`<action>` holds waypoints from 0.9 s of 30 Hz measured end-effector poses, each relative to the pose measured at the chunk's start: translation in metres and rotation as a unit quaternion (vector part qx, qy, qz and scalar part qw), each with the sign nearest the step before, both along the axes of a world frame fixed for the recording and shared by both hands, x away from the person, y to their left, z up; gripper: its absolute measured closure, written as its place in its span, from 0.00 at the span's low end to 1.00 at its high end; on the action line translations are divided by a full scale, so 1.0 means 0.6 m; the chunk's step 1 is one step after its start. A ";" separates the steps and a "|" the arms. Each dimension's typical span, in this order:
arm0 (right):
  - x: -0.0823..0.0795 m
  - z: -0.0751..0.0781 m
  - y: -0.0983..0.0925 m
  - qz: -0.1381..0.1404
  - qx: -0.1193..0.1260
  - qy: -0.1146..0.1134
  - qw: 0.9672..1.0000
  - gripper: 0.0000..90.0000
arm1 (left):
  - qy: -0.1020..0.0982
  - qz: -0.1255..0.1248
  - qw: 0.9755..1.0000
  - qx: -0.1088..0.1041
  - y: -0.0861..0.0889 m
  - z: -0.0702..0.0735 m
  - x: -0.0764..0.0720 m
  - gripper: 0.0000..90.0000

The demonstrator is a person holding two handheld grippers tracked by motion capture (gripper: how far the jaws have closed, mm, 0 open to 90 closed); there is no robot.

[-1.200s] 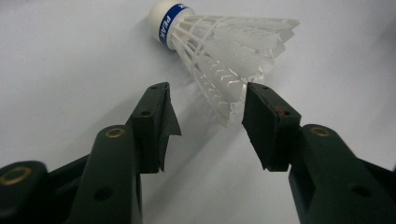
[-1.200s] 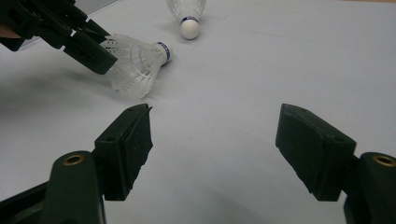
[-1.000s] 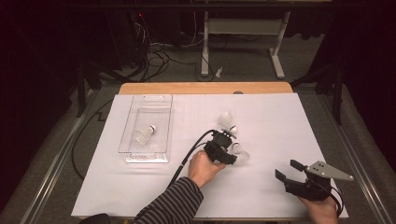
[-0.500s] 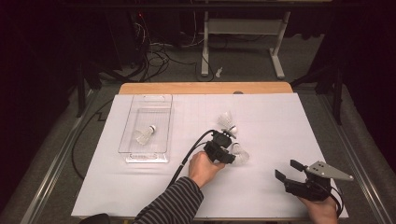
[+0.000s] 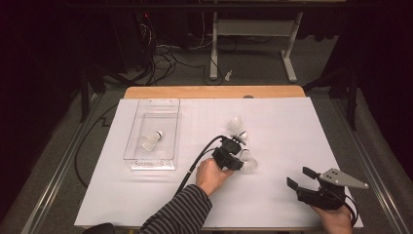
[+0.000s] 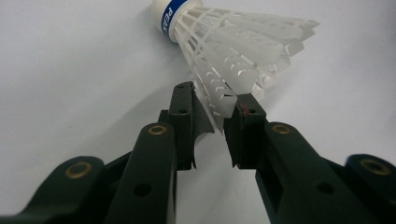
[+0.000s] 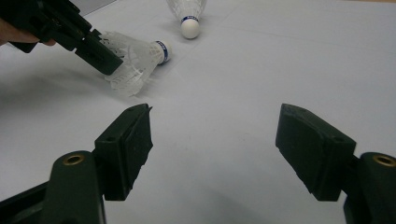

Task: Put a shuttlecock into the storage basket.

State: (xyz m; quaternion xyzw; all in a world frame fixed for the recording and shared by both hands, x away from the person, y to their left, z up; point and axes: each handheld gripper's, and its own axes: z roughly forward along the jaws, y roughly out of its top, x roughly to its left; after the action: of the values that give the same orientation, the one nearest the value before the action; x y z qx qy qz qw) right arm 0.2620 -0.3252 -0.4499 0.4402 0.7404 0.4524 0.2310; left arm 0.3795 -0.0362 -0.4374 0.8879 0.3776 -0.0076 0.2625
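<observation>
A white shuttlecock (image 5: 249, 165) (image 6: 233, 42) (image 7: 140, 58) with a blue band lies on its side on the white sheet. My left gripper (image 5: 239, 163) (image 6: 215, 93) (image 7: 109, 60) has just been closing its jaws. The rim of the feather skirt sits between the pads and touches both. A second shuttlecock (image 5: 237, 126) (image 7: 188, 16) stands just beyond it. My right gripper (image 5: 300, 177) (image 7: 215, 112) rests at the front right of the table, open, with nothing between its fingers.
A clear plastic tray (image 5: 127, 146) stands at the left of the sheet with one shuttlecock (image 5: 152, 141) inside. The white sheet (image 5: 292, 131) covers most of the wooden table (image 5: 214, 91). Table legs and cables lie on the floor beyond.
The left gripper's jaws have narrowed onto the shuttlecock's skirt. Neither hand has shifted, and the right gripper stays open.
</observation>
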 end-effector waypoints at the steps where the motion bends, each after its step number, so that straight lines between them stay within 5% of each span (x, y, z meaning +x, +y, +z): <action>1: 0.000 0.000 0.000 0.000 0.000 0.000 1.000 0.31 | 0.000 0.000 1.000 0.000 0.000 0.000 0.000 0.85; 27: 0.000 0.000 0.000 0.000 -0.001 0.001 1.000 0.31 | -0.009 -0.007 1.000 0.008 0.005 0.002 0.000 0.99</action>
State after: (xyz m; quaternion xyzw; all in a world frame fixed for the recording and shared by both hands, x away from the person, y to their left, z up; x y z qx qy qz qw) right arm 0.2622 -0.3252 -0.4501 0.4402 0.7410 0.4513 0.2312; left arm 0.3794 -0.0334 -0.4359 0.8927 0.3690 0.0013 0.2586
